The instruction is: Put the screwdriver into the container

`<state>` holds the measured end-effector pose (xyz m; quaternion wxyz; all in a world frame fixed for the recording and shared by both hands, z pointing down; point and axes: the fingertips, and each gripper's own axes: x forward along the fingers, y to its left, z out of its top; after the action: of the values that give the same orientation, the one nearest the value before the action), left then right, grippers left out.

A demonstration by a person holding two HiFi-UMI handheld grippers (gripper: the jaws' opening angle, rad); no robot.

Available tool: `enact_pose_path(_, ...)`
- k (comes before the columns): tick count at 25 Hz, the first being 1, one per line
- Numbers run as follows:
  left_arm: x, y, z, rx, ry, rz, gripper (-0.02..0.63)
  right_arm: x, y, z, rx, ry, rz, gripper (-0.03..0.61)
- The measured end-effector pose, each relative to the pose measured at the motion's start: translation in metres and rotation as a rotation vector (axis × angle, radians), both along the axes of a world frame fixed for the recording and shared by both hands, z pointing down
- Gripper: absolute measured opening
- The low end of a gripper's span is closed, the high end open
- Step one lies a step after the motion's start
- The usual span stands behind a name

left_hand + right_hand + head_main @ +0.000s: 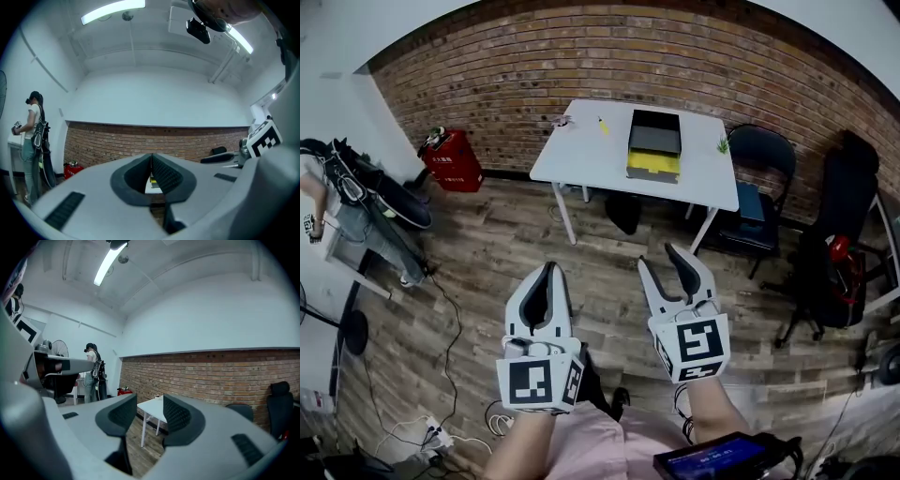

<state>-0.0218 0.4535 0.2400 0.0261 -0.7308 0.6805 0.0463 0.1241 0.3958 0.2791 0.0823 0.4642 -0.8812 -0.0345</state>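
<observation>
Head view: I see the screwdriver [603,125] near the white table's [572,157] far edge, just left of the container [654,143]. My left gripper [549,267] and right gripper [658,255] hang well apart from it.

Left gripper view: jaws clenched together on nothing.

Right gripper view: jaws released, standing apart, empty.

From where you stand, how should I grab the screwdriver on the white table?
Probably take the screwdriver by its yellow handle, from above, jaws across its length: it lies flat on the table, left of the container. It's too far off to make out the shaft.
</observation>
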Motion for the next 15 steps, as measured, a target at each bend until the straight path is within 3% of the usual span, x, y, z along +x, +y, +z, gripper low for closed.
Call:
enact_pose_path(6,-0.025,-0.047,0.023,-0.050,0.012,-0.008,0.014,-0.022,-0.050,0.021,-0.034,0.010,0.005,0.181)
enact_pose_path(15,-0.086,-0.161,0.062,-0.119,0.023,0.019,0.014,-0.083,-0.157,0.062,-0.093,0.045,0.017,0.181)
